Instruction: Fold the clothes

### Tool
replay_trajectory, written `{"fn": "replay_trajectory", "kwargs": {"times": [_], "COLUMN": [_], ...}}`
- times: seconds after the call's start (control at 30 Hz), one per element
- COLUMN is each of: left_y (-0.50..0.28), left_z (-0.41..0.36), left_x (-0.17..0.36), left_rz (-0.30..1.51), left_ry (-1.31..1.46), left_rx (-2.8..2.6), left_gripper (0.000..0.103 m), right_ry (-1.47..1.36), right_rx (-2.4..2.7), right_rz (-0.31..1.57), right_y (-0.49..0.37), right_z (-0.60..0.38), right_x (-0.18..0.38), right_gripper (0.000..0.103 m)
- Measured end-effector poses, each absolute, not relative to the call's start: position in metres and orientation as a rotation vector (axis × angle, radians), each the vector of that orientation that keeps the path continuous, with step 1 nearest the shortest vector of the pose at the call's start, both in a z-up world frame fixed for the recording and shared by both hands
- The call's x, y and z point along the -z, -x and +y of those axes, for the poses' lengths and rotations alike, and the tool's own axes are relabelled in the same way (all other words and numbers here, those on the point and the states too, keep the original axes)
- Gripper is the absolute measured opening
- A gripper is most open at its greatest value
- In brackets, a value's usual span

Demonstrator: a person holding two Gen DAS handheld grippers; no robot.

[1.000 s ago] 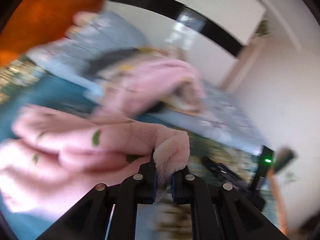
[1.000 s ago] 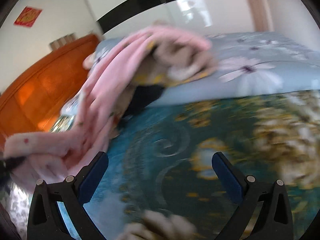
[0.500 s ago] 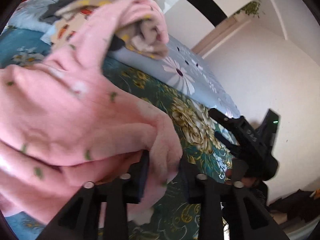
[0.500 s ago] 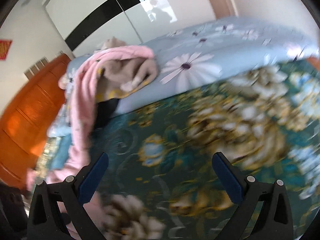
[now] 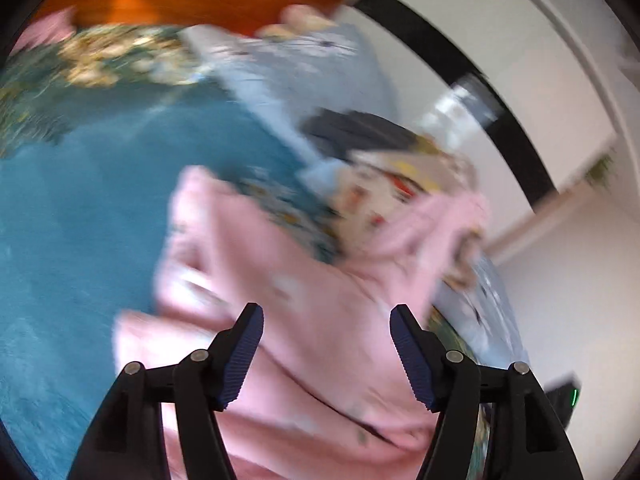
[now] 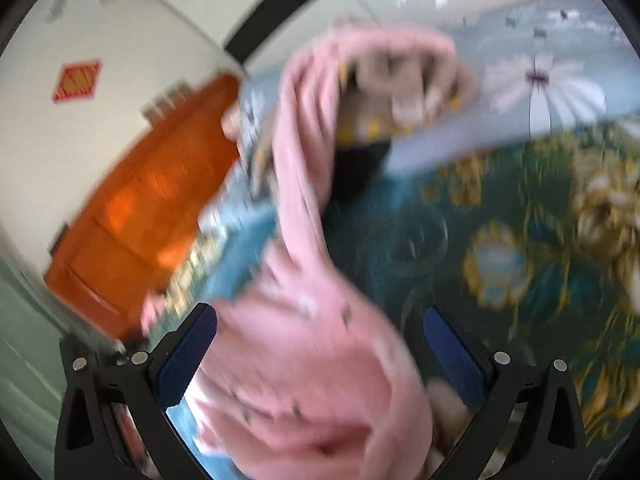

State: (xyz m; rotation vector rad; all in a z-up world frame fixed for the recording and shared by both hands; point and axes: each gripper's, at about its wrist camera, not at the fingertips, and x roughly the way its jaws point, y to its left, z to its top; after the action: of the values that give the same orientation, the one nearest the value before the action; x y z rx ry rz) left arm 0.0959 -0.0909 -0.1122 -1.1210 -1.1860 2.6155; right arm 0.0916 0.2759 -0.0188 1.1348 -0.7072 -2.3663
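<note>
Left gripper is opening, its ribbed blue pads apart with the soft pink fleece garment lying between them, neither pad visibly pressing on it; the garment sprawls in loose folds across the teal bedspread. Right gripper stands wide open, fleece bunched between its jaws but not clamped, draping up in a long band to the crumpled clothes pile beside the pale blue daisy-print quilt; everything is motion-blurred.
</note>
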Motion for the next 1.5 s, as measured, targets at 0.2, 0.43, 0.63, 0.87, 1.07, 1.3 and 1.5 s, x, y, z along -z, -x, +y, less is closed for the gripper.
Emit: {"fn": "replay_trajectory", "kwargs": {"times": [0.2, 0.43, 0.63, 0.87, 1.07, 1.3, 1.5], "left_y": [-0.045, -0.015, -0.018, -0.058, -0.104, -0.136, -0.148], "left_z": [-0.143, -0.161, -0.155, -0.196, -0.238, -0.253, -0.242], "left_x": [0.151, 0.188, 0.184, 0.142, 0.087, 0.106, 0.129], "left_rz": [-1.36, -1.587, -1.54, -1.549, -1.488, -1.502, -1.538], "left_ry": [1.239, 1.255, 1.205, 0.986, 0.764, 0.845, 0.895], "left_rx": [-2.539, -2.387, -2.425, -2.545, -2.669, -2.669, -2.614], "left_gripper": [0.07, 0.068, 0.006, 0.005, 0.005, 0.005, 0.005], "right_ry": [-1.307, -1.427, -1.427, -1.458, -1.522, -1.539, -1.526], "right_rx": [2.363, 2.216, 2.116, 2.105, 2.048, 2.052, 2.001], "right_rz": [-0.806, -0.949, -0.901, -0.901, -1.035, -0.729, -0.643], "right_y": [-0.115, -0.144, -0.139, -0.132, -0.128, -0.133, -0.141], "right_z": [0.296, 0.298, 0.254, 0.235, 0.237, 0.194, 0.171], "right_x": [0.045, 0.067, 0.07, 0.078, 0.097, 0.087, 0.091], "right_gripper": [0.103, 0.103, 0.103, 0.103, 0.101, 0.101, 0.103]}}
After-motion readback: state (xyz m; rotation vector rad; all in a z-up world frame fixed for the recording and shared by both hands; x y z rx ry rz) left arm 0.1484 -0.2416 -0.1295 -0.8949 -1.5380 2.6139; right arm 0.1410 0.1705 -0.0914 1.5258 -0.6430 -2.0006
